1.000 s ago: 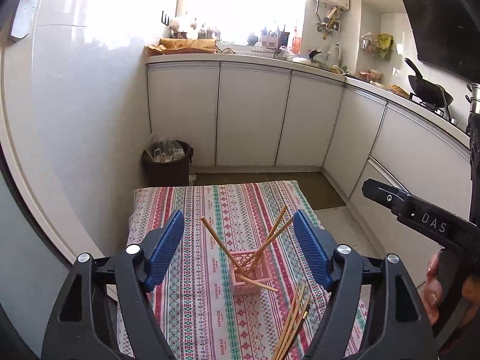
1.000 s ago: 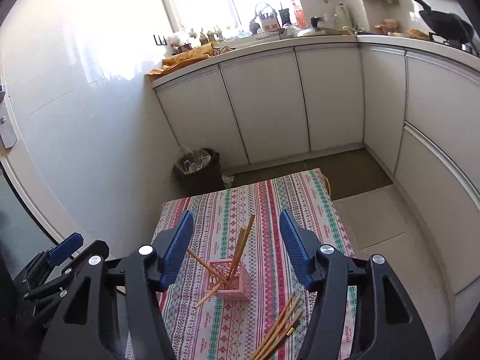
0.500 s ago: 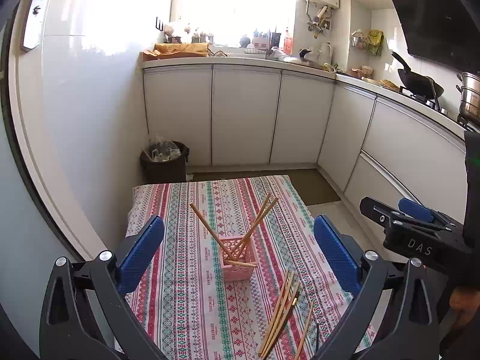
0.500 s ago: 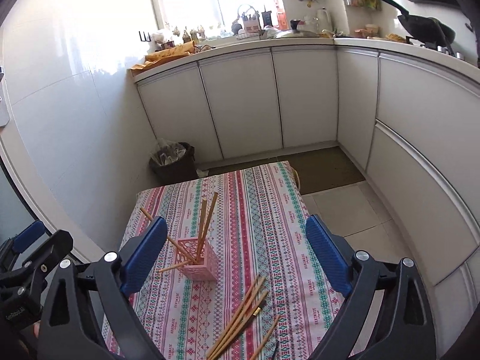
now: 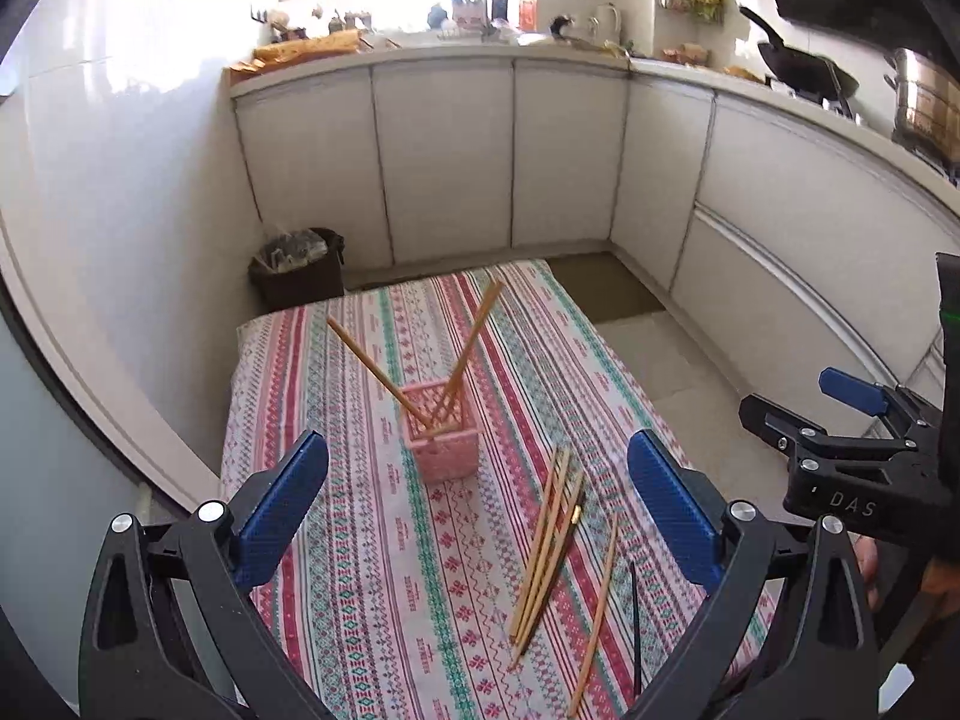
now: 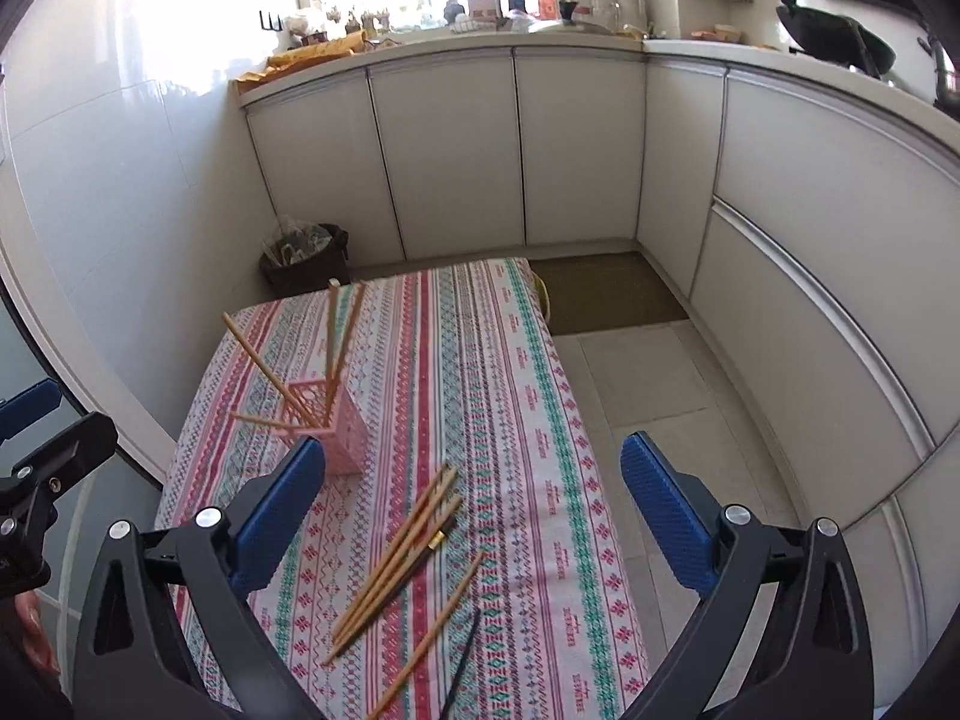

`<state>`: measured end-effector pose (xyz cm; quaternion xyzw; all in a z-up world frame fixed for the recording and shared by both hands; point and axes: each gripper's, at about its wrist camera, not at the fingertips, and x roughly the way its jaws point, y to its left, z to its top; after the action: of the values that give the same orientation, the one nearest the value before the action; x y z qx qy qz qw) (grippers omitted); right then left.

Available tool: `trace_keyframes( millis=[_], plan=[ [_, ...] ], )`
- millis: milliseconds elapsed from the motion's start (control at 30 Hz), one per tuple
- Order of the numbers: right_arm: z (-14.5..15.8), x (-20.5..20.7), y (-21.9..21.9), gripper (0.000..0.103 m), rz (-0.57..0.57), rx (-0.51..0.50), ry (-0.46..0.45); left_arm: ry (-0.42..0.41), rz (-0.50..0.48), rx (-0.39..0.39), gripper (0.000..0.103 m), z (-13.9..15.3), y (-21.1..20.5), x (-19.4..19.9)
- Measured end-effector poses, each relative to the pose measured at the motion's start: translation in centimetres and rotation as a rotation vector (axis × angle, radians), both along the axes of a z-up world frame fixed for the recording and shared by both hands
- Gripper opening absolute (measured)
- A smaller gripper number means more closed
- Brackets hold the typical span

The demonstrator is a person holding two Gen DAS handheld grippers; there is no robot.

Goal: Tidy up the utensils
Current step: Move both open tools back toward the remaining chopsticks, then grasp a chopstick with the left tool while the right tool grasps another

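On the striped cloth (image 6: 510, 396), loose chopsticks (image 6: 396, 558) lie near the pink holder (image 6: 336, 426). Left gripper (image 5: 477, 516) and right gripper (image 6: 474, 516) both wide, empty. Risk: thin sticks roll from pads; tall light holder tips if nudged.

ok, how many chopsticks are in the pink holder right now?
4 in the pink holder: one chopstick leaning far left, one lying low and poking out left, two near upright. Shorter ones could be hidden inside.
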<state>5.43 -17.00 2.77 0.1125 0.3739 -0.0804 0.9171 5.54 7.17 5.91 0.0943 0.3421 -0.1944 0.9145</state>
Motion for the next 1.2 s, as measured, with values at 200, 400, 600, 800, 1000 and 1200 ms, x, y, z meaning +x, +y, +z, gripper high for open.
trace_keyframes(
  millis=[200,400,600,800,1000,1200],
  plan=[
    [-8.4,-3.9,-4.1,0.096,-0.053,0.111,0.219,0.25,-0.147,0.182,0.096,-8.4,-6.1,0.8],
    [-16.3,-6.6,-6.6,0.096,-0.107,0.297,0.394,0.488,-0.161,0.206,0.096,-16.2,-10.1,3.7],
    [-18.0,-6.8,-7.0,0.096,-0.09,0.351,0.443,0.641,-0.178,0.17,0.071,-20.7,-13.4,6.1],
    [-19.2,-6.5,-7.6,0.096,-0.096,0.415,0.473,0.675,-0.182,0.224,0.064,-23.3,-16.3,7.3],
    [-19.4,-6.3,-7.8,0.096,-0.097,0.425,0.48,0.704,-0.199,0.266,0.025,-25.0,-17.6,7.6],
    [-19.6,-6.0,-7.4,0.096,-0.089,0.42,0.491,0.671,-0.193,0.292,0.005,-25.9,-17.9,7.6]
  ],
)
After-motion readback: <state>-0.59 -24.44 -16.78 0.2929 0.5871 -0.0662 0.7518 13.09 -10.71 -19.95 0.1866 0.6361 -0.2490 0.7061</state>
